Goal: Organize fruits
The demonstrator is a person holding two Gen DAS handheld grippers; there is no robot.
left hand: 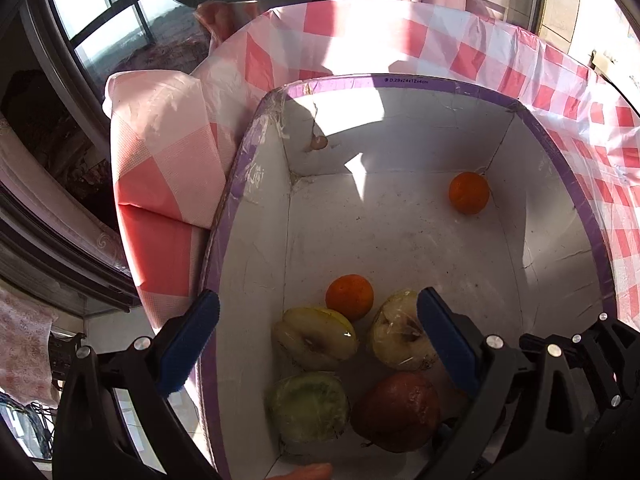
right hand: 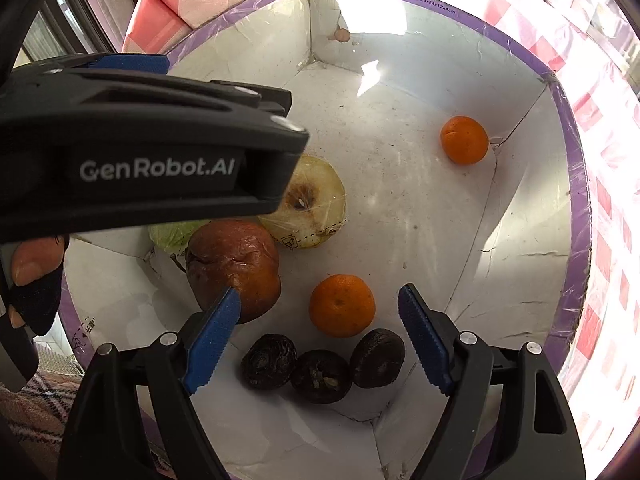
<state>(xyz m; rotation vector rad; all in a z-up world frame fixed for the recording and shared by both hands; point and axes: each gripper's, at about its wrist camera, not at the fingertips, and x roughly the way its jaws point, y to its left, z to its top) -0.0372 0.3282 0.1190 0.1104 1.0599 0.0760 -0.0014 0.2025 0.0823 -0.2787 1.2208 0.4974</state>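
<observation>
Red-and-white checked tablecloth (left hand: 460, 48), folded checked cloth (left hand: 160, 184), window frame (left hand: 100, 12)

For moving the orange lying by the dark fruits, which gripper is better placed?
Probably the right gripper: it is open with that orange between its fingers. The left gripper is open above the halved fruits.

A white box (left hand: 400, 236) with a purple rim is seen on a red-checked cloth (left hand: 400, 44). The left gripper (left hand: 318, 320) is held wide open above it, nothing gripped. Below lie an orange (left hand: 349, 297), two wrapped halves (left hand: 316, 338), a green fruit (left hand: 308, 408) and a brown fruit (left hand: 396, 410). A second orange (left hand: 469, 193) sits in the far corner.
</observation>
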